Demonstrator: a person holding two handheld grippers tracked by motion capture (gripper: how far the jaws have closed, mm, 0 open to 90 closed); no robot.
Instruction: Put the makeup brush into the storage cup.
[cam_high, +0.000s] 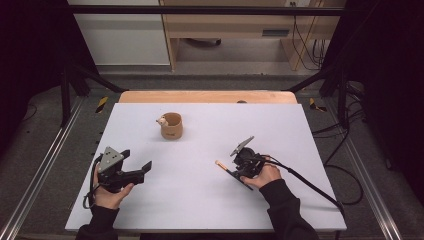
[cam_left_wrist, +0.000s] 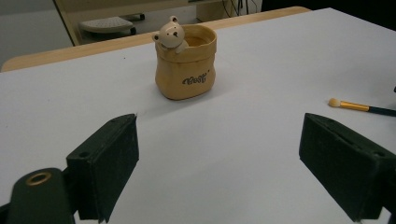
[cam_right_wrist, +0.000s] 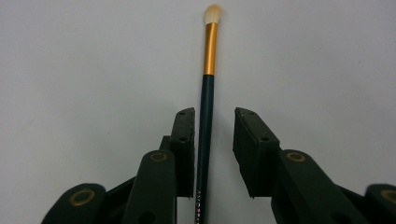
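In the right gripper view the right gripper (cam_right_wrist: 214, 140) has its fingers (cam_right_wrist: 184, 144) parted a little, with the dark handle of a makeup brush (cam_right_wrist: 208, 93) running up between them. The handle lies right against the left-hand finger, while a clear gap separates it from the other finger, so the fingers stand released around the brush rather than clenched on it. The brush lies on the white tabletop (cam_right_wrist: 327, 56), its gold ferrule and pale bristle tip pointing away from the gripper.

In the high view the right gripper (cam_high: 234, 167) sits at the right of the tabletop (cam_high: 200, 200) in the person's right hand (cam_high: 265, 175), and the brush (cam_high: 222, 166) sticks out from it toward the left.

The left gripper (cam_high: 137, 167), held in the left hand (cam_high: 107, 192), rests at the left of the tabletop, well apart from the brush. In the left gripper view its fingers (cam_left_wrist: 107, 163) stand wide apart with bare tabletop between them.

Farther off, near the middle of the tabletop, stands a tan sack-shaped pot (cam_left_wrist: 187, 63), upright, with a small bear figure (cam_left_wrist: 170, 35) peeking over its rim. The brush (cam_left_wrist: 355, 106) lies to its right in that view, well apart from the pot.
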